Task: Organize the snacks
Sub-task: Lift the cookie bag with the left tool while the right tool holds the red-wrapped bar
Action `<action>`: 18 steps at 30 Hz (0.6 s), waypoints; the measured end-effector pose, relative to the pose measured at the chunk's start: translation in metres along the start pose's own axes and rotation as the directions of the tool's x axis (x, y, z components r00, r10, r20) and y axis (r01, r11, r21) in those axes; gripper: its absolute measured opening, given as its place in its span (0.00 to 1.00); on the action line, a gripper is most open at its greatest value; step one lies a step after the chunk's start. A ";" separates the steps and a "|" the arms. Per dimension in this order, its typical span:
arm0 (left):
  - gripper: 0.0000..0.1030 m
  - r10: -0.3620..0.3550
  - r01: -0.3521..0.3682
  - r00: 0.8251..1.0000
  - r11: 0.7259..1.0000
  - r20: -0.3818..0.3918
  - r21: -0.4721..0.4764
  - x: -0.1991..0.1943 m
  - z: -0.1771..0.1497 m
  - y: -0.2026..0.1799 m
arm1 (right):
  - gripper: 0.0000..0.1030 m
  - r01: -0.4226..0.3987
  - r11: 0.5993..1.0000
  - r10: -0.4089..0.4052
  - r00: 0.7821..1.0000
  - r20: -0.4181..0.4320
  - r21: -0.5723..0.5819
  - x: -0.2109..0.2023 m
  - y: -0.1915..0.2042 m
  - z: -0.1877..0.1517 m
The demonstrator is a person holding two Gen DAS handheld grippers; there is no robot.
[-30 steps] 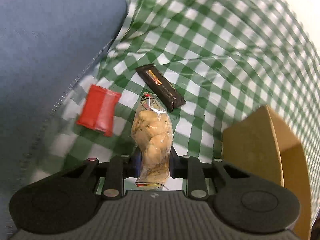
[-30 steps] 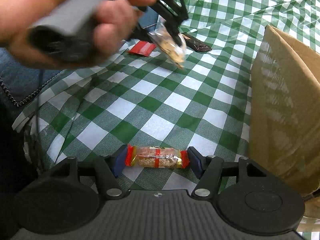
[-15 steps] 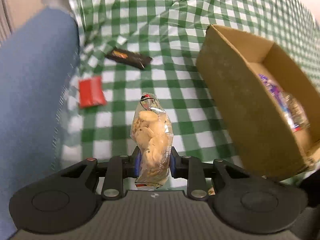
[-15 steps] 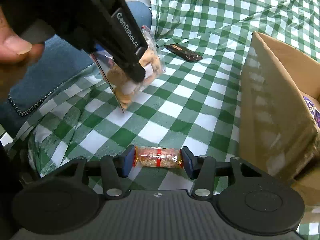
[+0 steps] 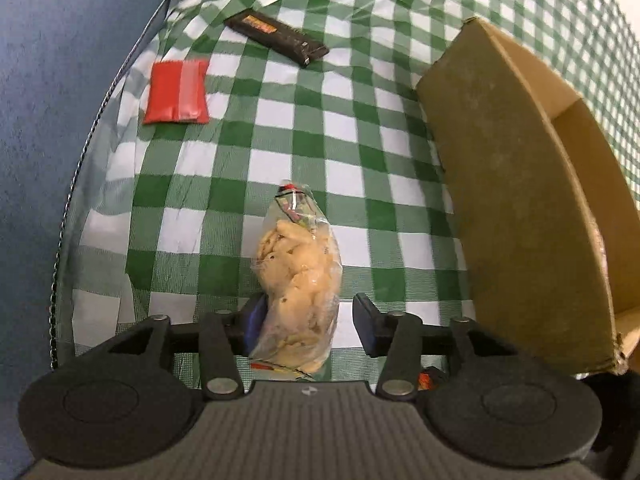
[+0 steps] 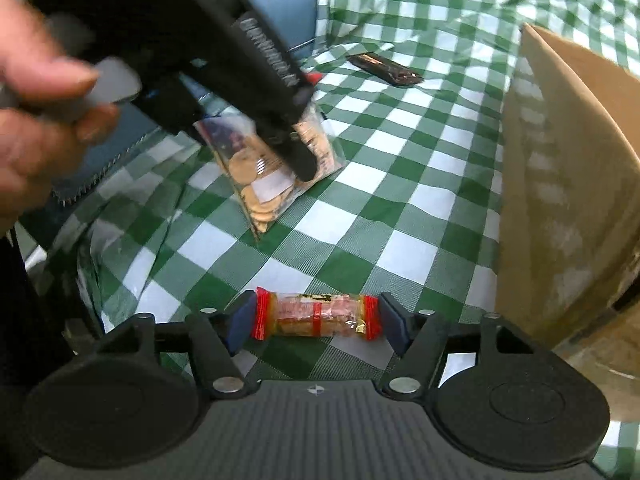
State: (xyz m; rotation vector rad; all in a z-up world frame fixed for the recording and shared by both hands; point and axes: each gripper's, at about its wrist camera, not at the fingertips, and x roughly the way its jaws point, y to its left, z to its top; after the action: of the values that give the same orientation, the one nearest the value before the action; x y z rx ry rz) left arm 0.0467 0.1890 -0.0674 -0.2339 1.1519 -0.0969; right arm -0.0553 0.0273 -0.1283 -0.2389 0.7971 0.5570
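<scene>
Left gripper (image 5: 308, 322): fingers just spreading, right pad clear of the biscuit bag (image 5: 298, 284) between them.
Right gripper (image 6: 318, 324): fingers just widening, flanking the cracker pack (image 6: 316, 317) on the bench (image 6: 400, 208).
Cardboard box (image 5: 520, 200): beside both.

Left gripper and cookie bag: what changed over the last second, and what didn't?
The left gripper has just opened: the right pad stands clear of the clear cookie bag, which was clamped earlier and now leans on the left pad, its tip near the cloth. The right gripper closed in, then reopened around the red-ended cracker pack. The black bar, the red packet and the cardboard box have not moved.
</scene>
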 end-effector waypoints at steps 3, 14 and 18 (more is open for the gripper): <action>0.50 0.017 -0.017 1.000 1.000 -0.012 -0.020 0.005 0.003 0.000 | 0.67 0.008 1.000 -0.008 1.000 0.005 -0.022 -0.001 0.002 -0.001; 0.51 0.027 -0.027 1.000 1.000 -0.015 -0.012 0.010 0.007 -0.006 | 0.65 0.016 0.999 -0.016 1.000 0.011 -0.033 0.000 0.002 -0.003; 0.52 0.029 -0.030 0.999 0.999 -0.014 -0.016 0.009 0.007 -0.003 | 0.65 0.017 0.999 -0.016 1.000 0.012 -0.033 0.000 0.002 -0.003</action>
State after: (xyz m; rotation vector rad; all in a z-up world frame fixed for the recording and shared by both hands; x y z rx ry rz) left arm 0.0570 0.1847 -0.0724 -0.2306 1.1700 -0.0635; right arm -0.0584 0.0275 -0.1299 -0.2726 0.7742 0.5560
